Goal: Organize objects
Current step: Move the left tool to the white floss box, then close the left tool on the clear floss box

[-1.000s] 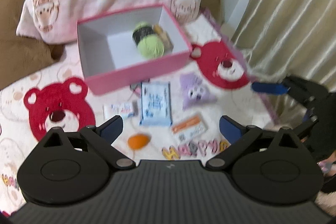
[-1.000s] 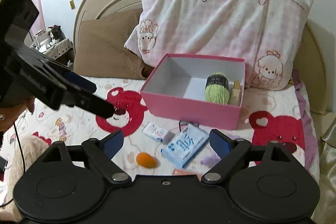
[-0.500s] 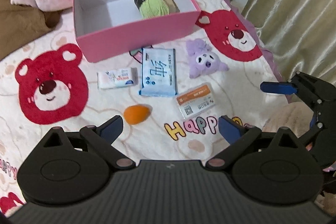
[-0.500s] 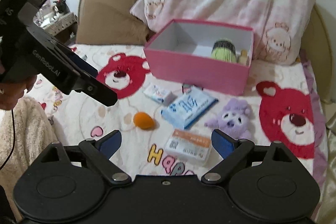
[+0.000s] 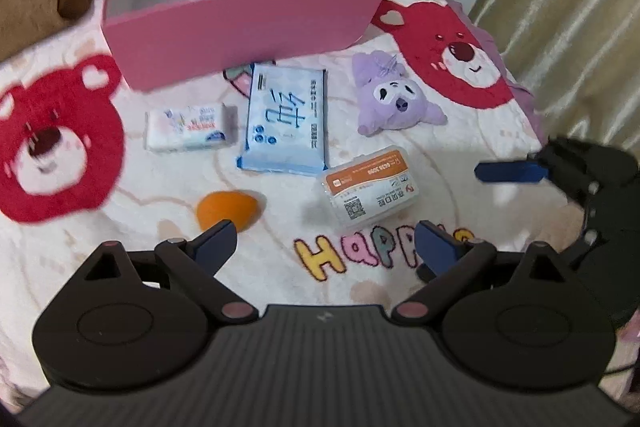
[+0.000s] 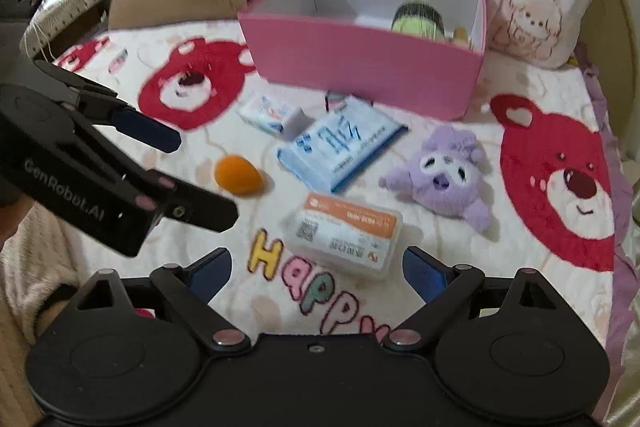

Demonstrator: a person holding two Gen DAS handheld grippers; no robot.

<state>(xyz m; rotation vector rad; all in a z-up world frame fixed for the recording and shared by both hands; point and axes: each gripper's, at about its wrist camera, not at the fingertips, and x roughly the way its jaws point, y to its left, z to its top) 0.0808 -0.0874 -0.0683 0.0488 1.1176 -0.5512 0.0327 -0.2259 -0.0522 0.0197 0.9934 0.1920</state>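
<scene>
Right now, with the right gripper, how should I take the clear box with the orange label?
Come from above with the right gripper open, and close across the short width of the clear box. It lies flat on the blanket, long sides bare, nothing touching it.

Both tongs are matte black plastic with blue pads on the fingertips. The left tongs [image 5: 324, 241] show round black hubs, angled link arms with pinkish-silver pivot pins, and a ribbed black housing. The right tongs [image 6: 316, 265] match. White lettering "GenRobot.AI" marks the left tongs' side in the right wrist view.
</scene>
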